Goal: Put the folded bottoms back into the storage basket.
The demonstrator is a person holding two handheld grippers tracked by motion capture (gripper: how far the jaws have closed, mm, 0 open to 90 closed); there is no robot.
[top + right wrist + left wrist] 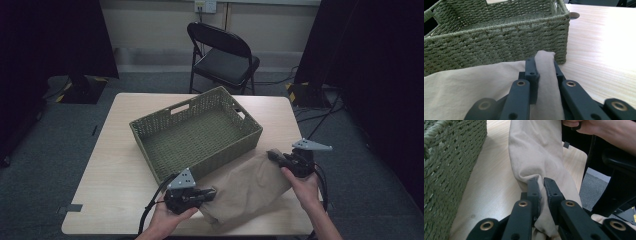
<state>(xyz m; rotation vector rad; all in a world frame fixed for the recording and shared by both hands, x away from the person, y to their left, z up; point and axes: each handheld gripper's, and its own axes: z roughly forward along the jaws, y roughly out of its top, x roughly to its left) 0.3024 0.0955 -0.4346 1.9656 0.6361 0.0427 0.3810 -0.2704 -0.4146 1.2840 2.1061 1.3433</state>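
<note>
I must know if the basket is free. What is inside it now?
The basket holds nothing that can be seen: only its woven floor shows. The near wall covers a strip of that floor. The cloth lies outside, beside it.

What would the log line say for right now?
left gripper: shut on beige cloth | right gripper: shut on beige cloth | green basket: empty, beside cloth
</note>
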